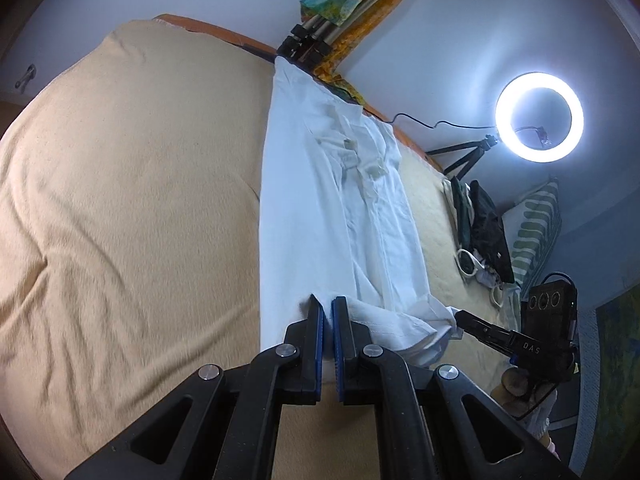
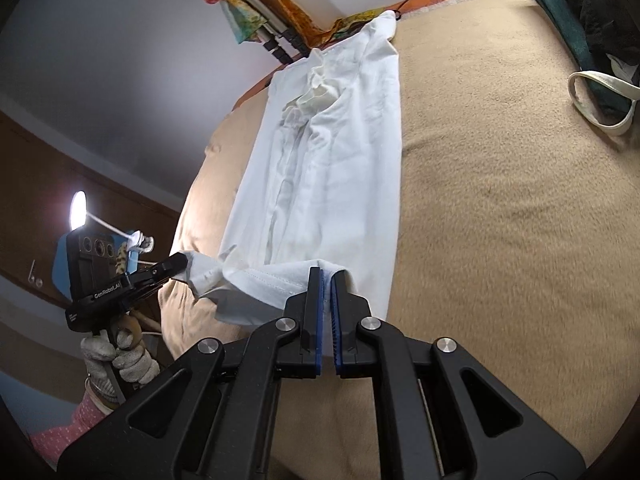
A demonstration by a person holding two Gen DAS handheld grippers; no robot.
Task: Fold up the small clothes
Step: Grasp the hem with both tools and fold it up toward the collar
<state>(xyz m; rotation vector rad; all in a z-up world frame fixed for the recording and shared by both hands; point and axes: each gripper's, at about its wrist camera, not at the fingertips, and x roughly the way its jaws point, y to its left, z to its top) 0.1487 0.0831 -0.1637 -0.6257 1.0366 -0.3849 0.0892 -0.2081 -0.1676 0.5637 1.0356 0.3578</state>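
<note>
Nearest you: your left gripper (image 1: 327,309) clenched on the near hem of the white shirt (image 1: 340,208); your right gripper (image 2: 327,280) clenched on the same hem's other corner. Beyond: the shirt, folded into a long strip, lying lengthwise on the beige blanket (image 1: 132,184). Farther: dark bags (image 1: 486,224), then lit ring light (image 1: 539,117) by the wall

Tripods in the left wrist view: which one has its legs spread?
The black tripod carrying the lit ring light. The other tripod lies folded up at the bed's far edge, partly under a colourful cloth.
</note>
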